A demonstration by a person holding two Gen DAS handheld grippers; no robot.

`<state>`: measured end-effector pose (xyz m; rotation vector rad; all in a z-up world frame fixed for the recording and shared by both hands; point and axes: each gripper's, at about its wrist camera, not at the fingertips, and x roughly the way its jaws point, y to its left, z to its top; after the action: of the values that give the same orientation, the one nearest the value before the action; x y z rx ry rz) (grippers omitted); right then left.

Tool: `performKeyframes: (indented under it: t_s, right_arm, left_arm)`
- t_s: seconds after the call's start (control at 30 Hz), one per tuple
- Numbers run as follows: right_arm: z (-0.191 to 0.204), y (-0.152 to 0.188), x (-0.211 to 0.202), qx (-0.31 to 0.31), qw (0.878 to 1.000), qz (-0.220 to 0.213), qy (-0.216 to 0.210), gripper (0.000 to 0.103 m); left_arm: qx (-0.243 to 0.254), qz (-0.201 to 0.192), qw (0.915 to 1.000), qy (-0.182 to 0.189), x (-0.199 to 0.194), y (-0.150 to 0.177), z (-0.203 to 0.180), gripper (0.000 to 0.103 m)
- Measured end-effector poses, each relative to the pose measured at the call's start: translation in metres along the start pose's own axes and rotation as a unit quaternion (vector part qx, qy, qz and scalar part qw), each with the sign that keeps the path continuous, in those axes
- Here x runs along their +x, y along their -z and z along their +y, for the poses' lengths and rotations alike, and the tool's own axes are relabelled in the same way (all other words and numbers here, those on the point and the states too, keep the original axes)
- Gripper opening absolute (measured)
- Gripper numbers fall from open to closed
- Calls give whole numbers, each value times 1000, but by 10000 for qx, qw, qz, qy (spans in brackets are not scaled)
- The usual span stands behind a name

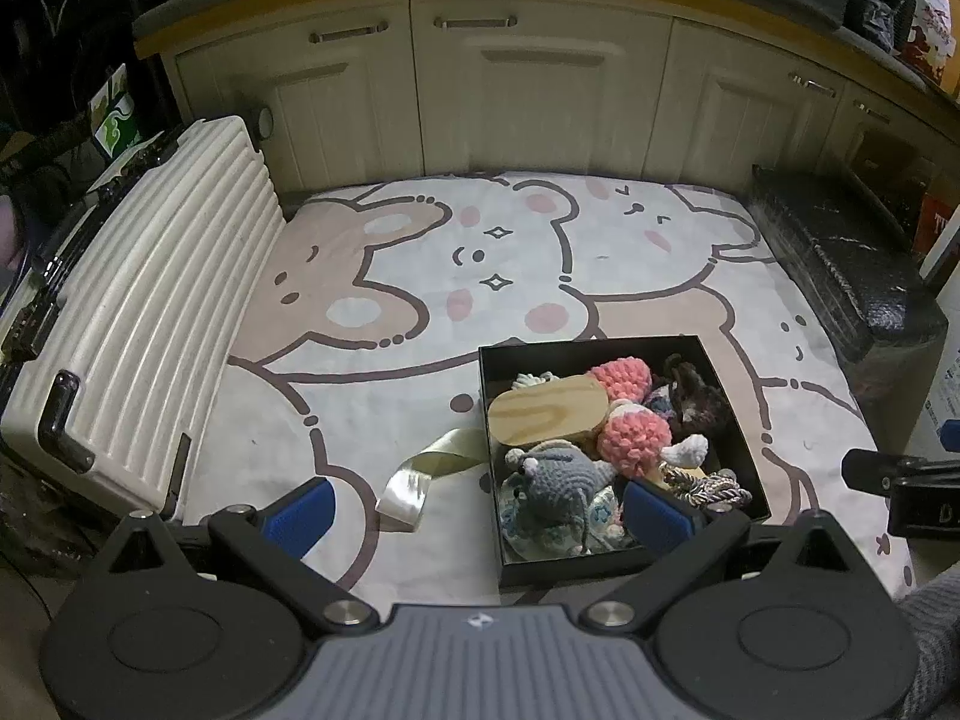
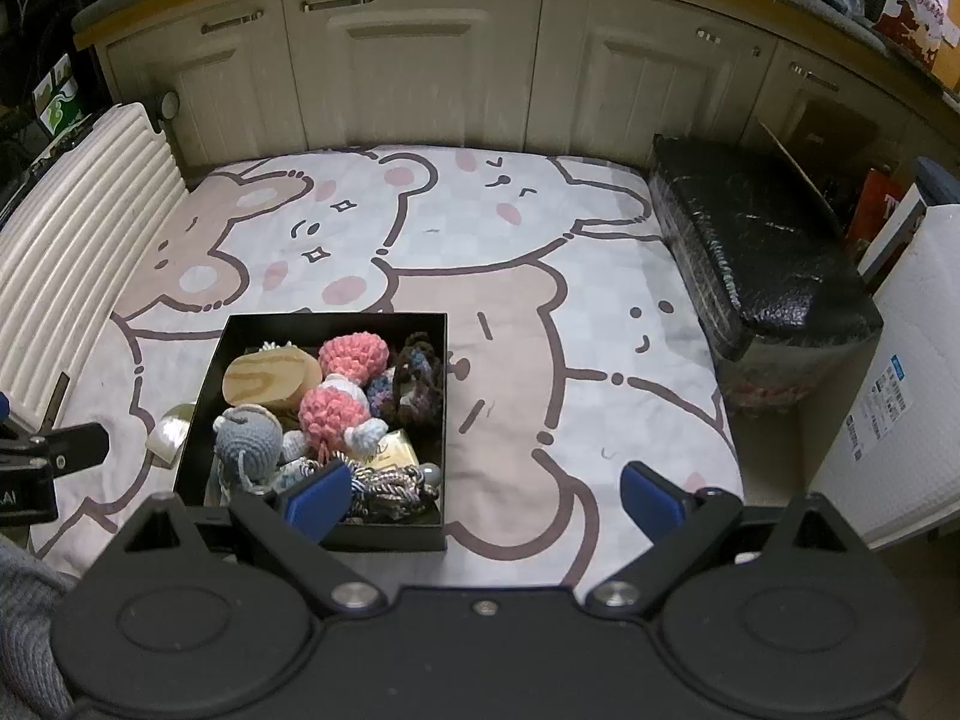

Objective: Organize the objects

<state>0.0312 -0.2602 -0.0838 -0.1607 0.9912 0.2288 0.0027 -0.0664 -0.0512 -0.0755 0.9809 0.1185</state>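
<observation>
Both grippers — left gripper (image 1: 477, 513), right gripper (image 2: 486, 495) — hang released above the black box (image 2: 447, 420). Crocheted toys (image 2: 333, 414) are soft, light — pinch mid-body; the wooden block (image 2: 270, 381) is rigid.

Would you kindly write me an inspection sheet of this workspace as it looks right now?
Surface: cartoon-bear printed mat, mostly bare.
Job's things: open black cardboard box holding an oval wooden lid, pink crocheted toys, a grey crocheted mouse and twisted rope cords.
Clutter: pale satin ribbon lying on the mat beside the box.
Grippers: left hand-held gripper open, empty; right hand-held gripper open, empty.
Cables: nothing seen.
Surroundings: ribbed white suitcase, cream cabinet doors, black wrapped bundle.
</observation>
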Motion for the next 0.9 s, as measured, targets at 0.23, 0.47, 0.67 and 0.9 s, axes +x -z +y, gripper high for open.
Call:
performKeyframes:
  t_s: [0.23,0.47,0.67,0.9]
  right_arm:
    - [0,0,1,4,10000,8,-9,97]
    - [-1,0,1,11,10000,9,-21,97]
    - [-1,0,1,12,10000,10,-20,97]
    - [-1,0,2,18,10000,10,-26,97]
  left_arm:
    - [-4,34,10000,-5,2,0,-1,101]
    - [-11,36,10000,-9,2,0,0,101]
    - [-20,33,10000,-15,2,0,0,101]
    - [-27,35,10000,-26,2,0,0,101]
